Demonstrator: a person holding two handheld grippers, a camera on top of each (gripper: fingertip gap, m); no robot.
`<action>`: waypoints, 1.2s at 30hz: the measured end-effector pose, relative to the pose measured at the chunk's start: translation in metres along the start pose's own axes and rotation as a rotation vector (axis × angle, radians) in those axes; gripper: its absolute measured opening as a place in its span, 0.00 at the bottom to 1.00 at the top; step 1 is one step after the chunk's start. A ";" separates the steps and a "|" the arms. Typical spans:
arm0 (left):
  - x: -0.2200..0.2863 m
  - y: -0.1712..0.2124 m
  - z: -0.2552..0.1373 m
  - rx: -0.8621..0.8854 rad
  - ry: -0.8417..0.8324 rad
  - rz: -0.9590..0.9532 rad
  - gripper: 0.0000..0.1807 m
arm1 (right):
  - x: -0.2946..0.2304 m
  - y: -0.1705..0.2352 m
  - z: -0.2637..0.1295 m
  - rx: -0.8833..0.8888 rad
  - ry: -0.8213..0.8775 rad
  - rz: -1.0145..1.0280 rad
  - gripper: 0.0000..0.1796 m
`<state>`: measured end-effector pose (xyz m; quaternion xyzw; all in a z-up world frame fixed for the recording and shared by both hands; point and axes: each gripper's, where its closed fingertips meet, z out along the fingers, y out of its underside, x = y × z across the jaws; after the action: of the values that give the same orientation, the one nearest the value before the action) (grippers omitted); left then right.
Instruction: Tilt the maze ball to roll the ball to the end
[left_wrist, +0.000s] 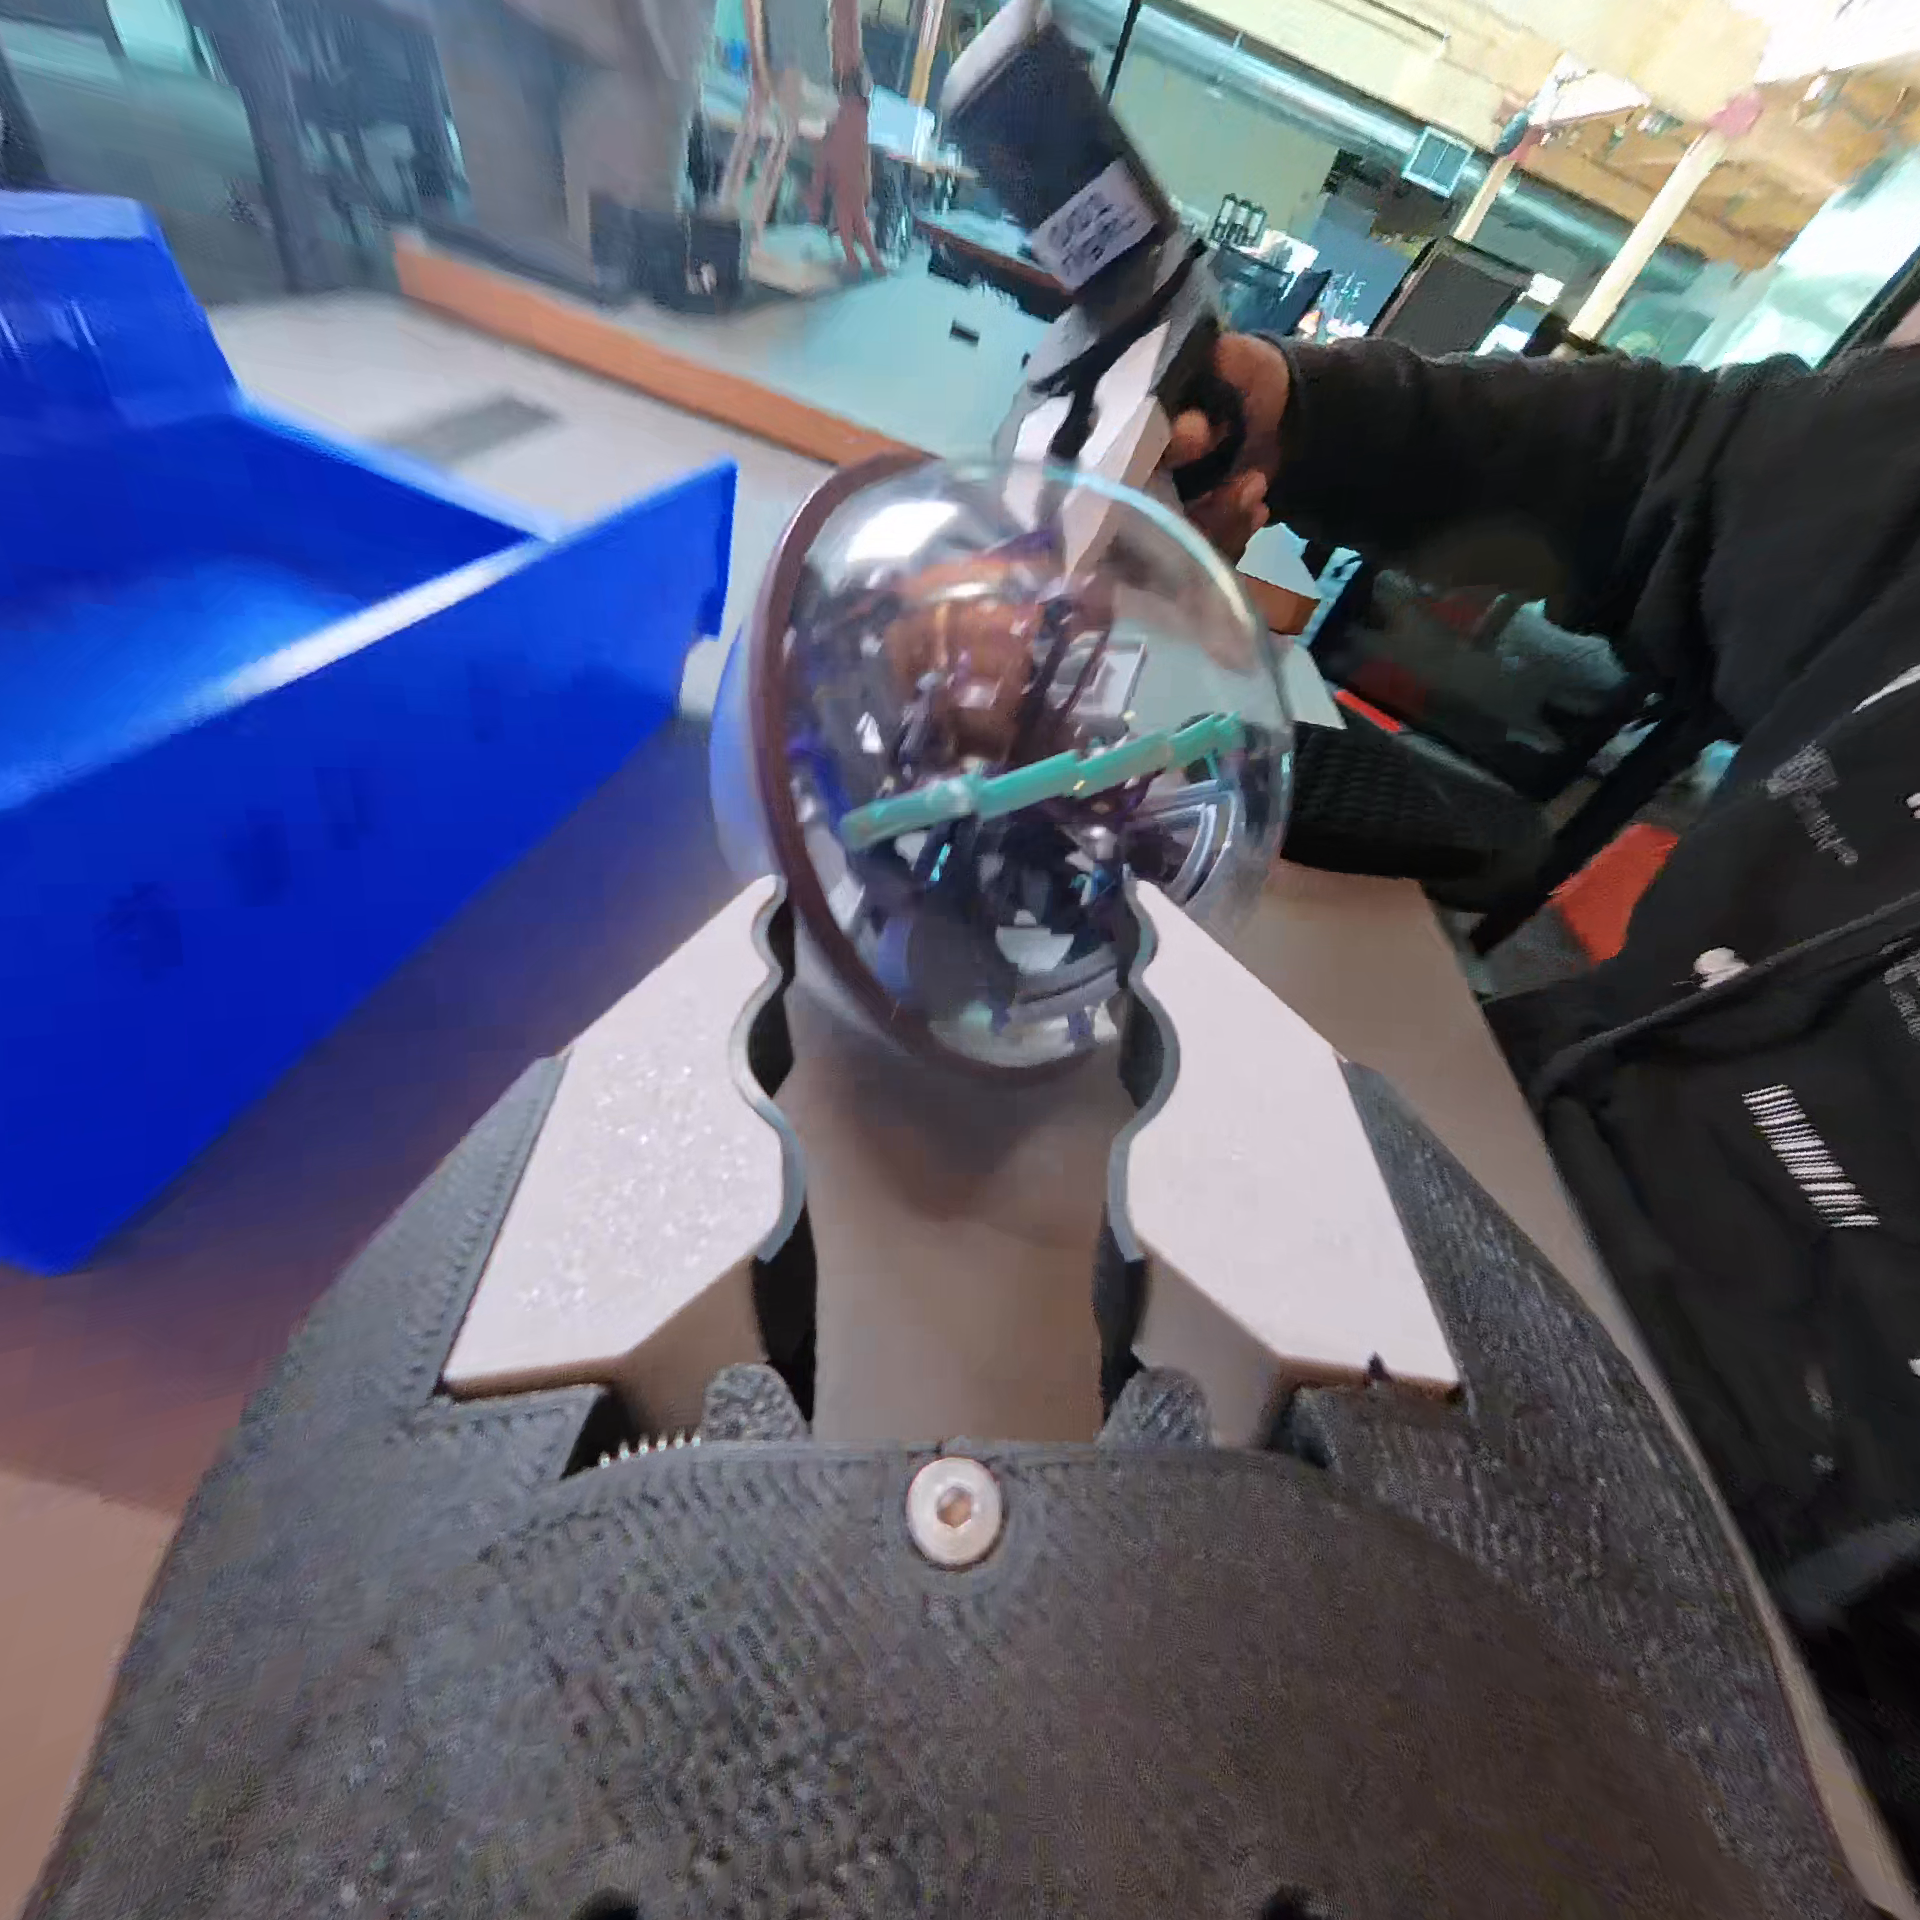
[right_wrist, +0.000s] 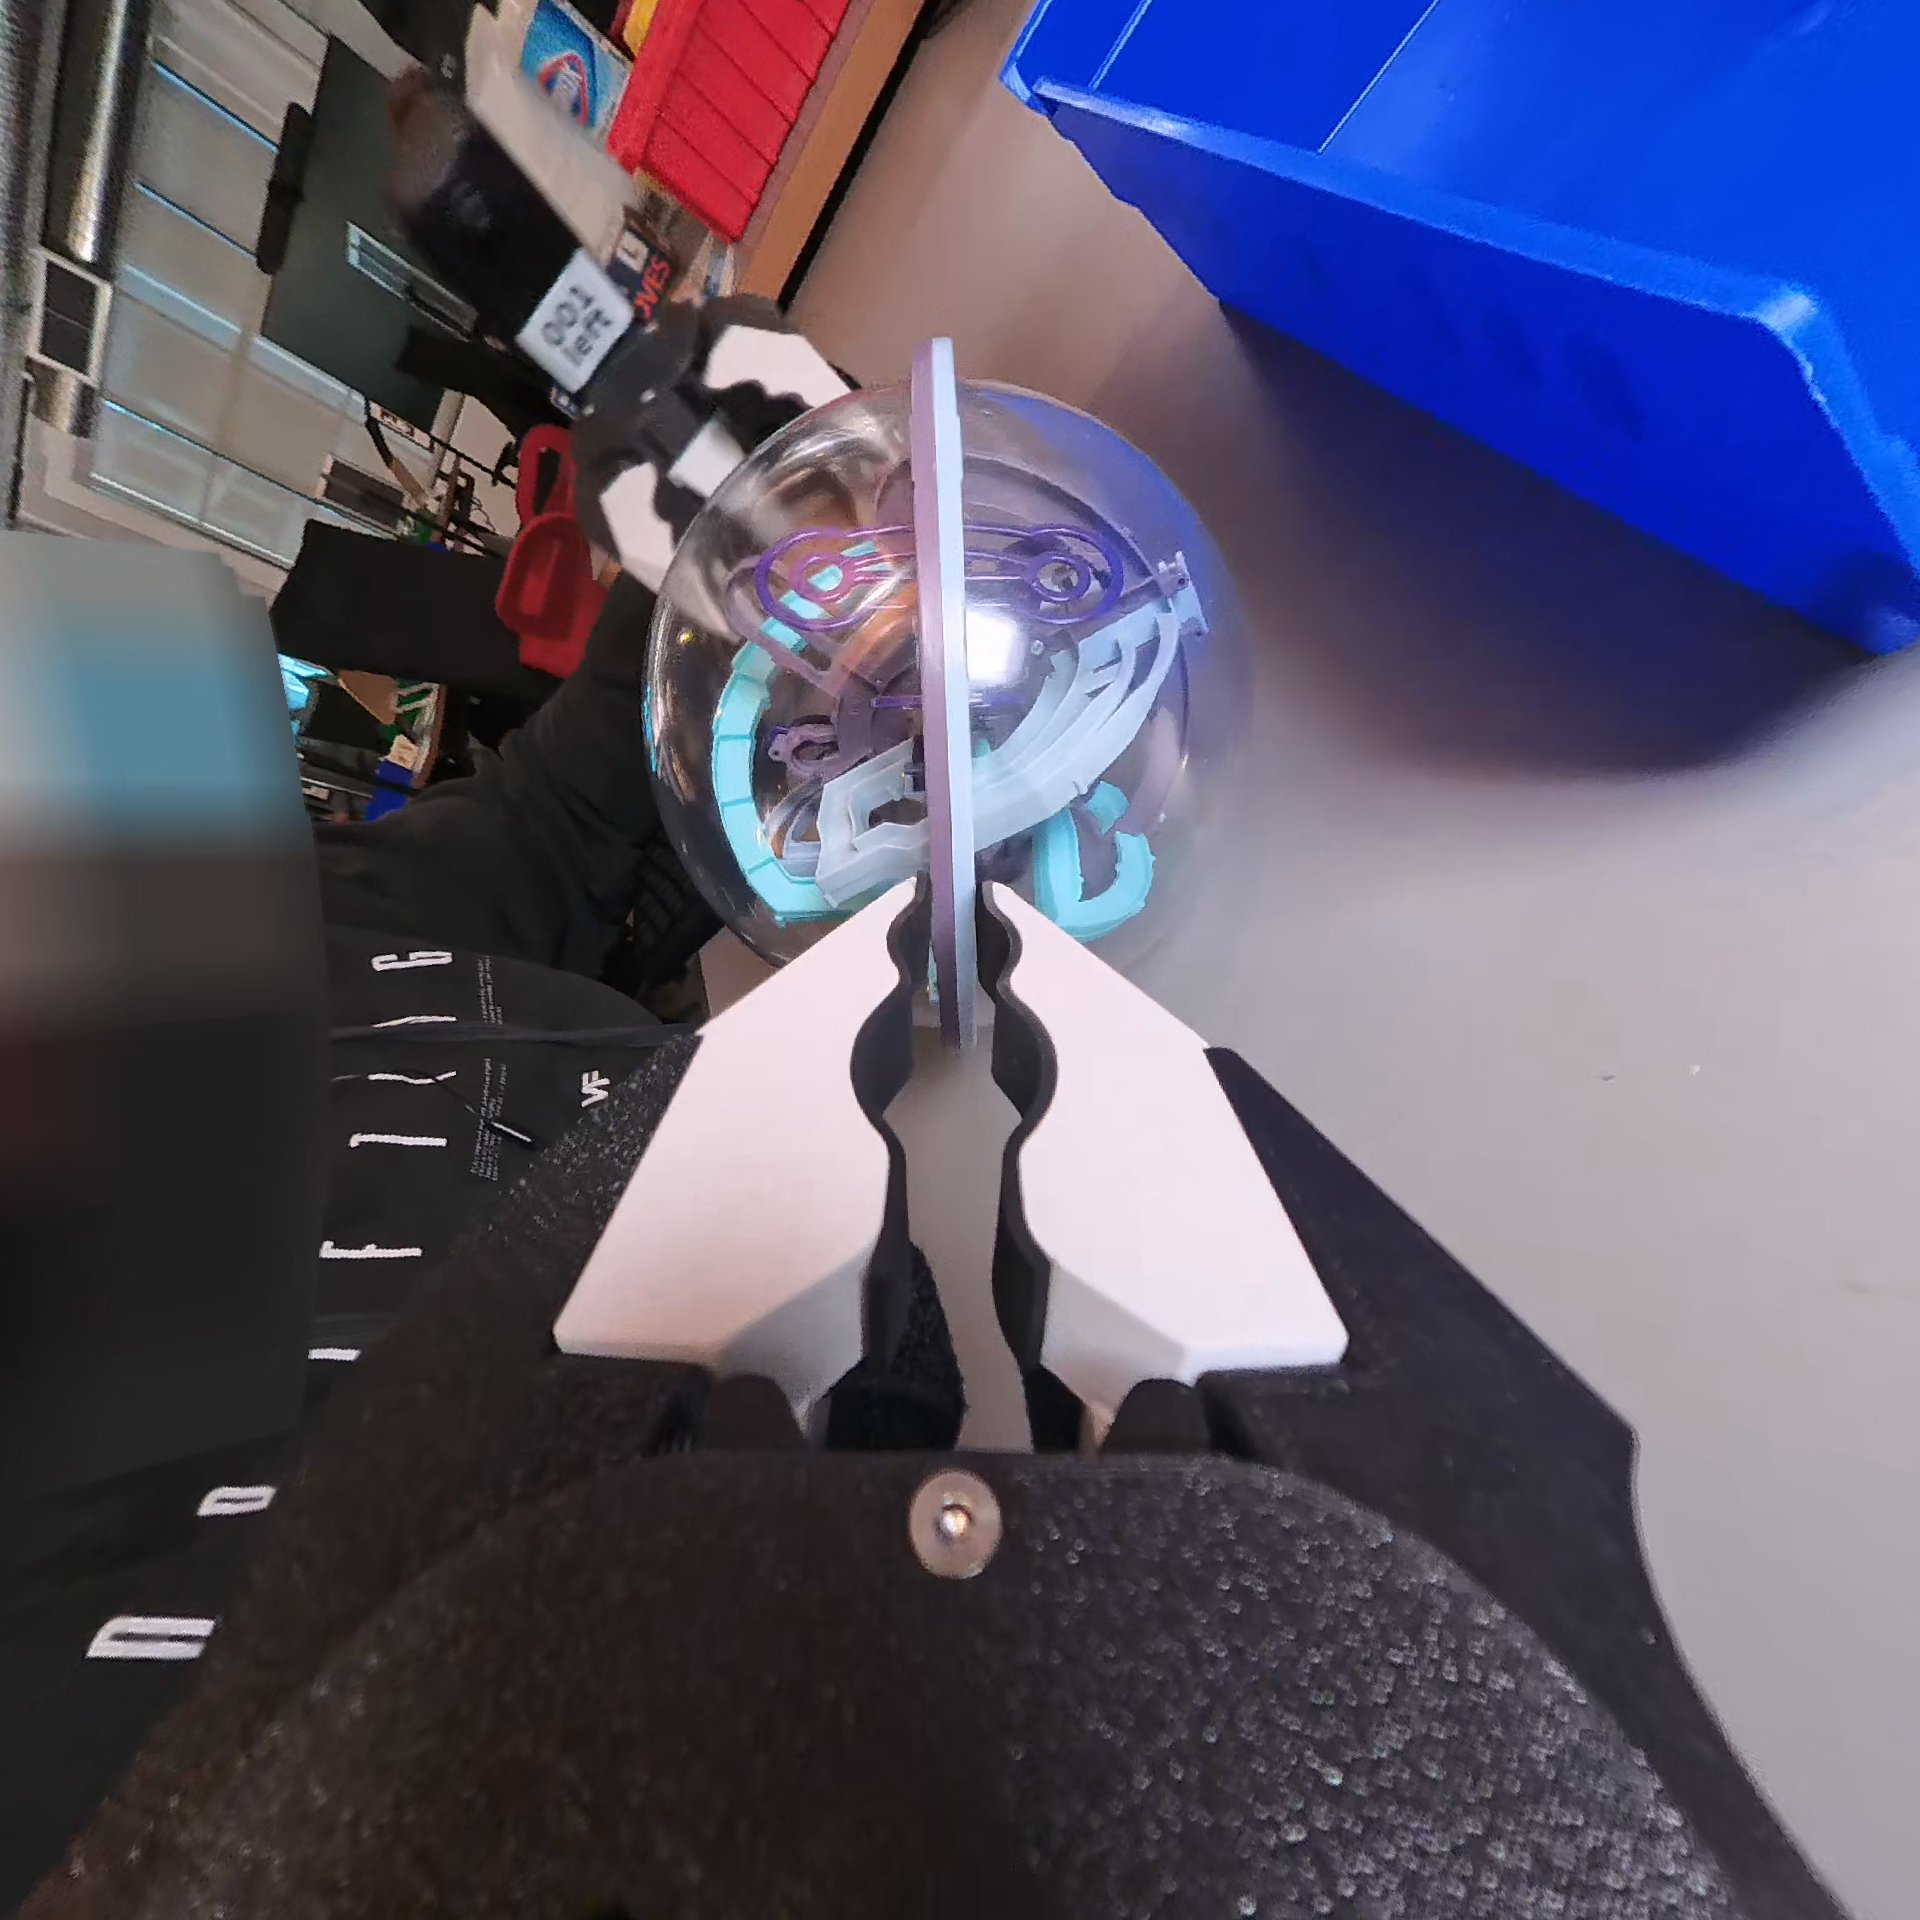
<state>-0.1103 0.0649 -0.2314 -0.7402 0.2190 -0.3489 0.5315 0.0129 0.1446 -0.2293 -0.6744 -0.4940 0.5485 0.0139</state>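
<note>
The maze ball (right_wrist: 940, 707) is held clear of the desk (right_wrist: 1455, 987) — its purple rim (right_wrist: 951, 665) pinched from opposite sides by the right gripper (right_wrist: 951, 914) and the left gripper (left_wrist: 956, 935), both narrowed on it — so tilting stays controlled.

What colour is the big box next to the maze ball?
Bright blue. The box shows best in the left wrist view, beside the maze ball.

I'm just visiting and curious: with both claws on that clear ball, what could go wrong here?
The right claw pinches only the thin rim of the maze ball, so it might slip out. The left claw spans the curved shell, which looks slippery. The blue bin sits close, so a wide tilt could bump it.
</note>
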 end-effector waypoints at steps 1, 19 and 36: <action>0.005 -0.005 0.000 0.009 -0.032 0.080 0.38 | -0.001 0.000 0.000 0.001 0.003 0.008 0.03; 0.001 -0.026 0.034 -0.018 -0.031 0.073 0.45 | -0.011 0.008 0.002 0.008 -0.058 0.113 0.03; -0.016 -0.052 0.060 -0.033 0.077 0.004 0.37 | -0.005 0.011 -0.008 0.162 -0.091 0.097 0.09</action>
<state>-0.0783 0.1321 -0.1986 -0.7344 0.2465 -0.3725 0.5110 0.0262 0.1400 -0.2288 -0.6685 -0.4149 0.6169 0.0193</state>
